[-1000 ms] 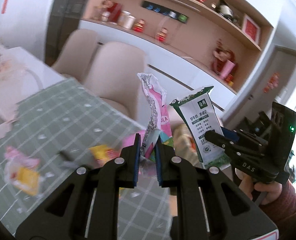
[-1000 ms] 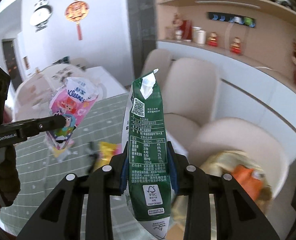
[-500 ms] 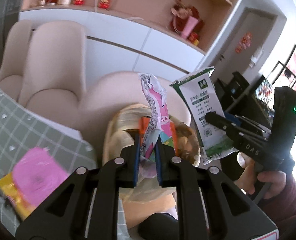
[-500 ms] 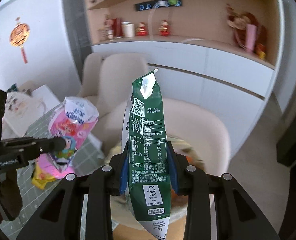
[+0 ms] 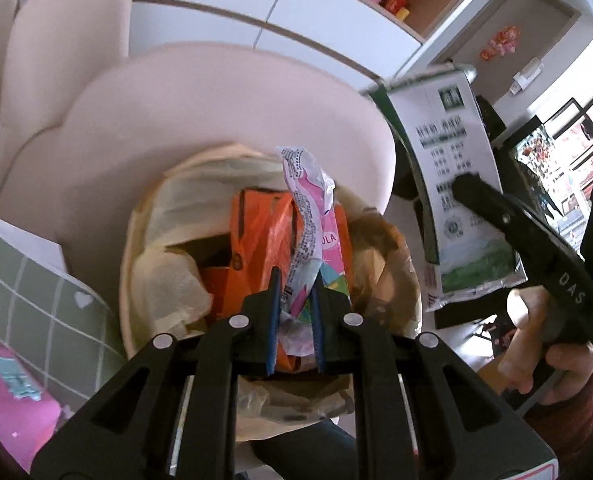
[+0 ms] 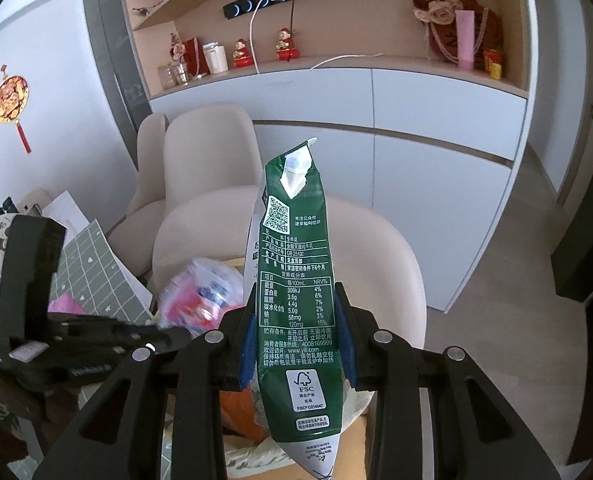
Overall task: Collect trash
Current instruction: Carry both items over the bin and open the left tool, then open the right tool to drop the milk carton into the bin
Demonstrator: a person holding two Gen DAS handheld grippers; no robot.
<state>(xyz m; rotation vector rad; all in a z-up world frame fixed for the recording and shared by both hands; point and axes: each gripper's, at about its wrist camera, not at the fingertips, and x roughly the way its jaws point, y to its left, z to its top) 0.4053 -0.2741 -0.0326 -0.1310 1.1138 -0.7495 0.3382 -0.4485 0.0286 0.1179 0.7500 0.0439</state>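
Observation:
My left gripper (image 5: 296,292) hangs over a trash bin (image 5: 130,248) lined with a beige bag. Its jaws are opening, and a crumpled pink and white wrapper (image 5: 316,216) still stands upright between them, loose on the left side. The right wrist view shows that wrapper (image 6: 200,300) blurred over the bin. My right gripper (image 6: 296,292) is shut on a flattened green and white milk carton (image 6: 296,280), held upright just right of the bin. That carton (image 5: 452,168) also appears at the right of the left wrist view.
An orange bag (image 5: 256,240) and other waste fill the bin. A beige chair (image 5: 216,100) curves behind it. The green checked tablecloth (image 5: 24,280) with a pink packet (image 5: 8,392) lies to the left. A hand (image 5: 536,344) holds the right gripper. White cabinets (image 6: 436,160) stand behind.
Both grippers swung from over the table to over the bin and tilted down. The left jaws have widened slightly around the pink wrapper. The carton stays clamped in the right gripper.

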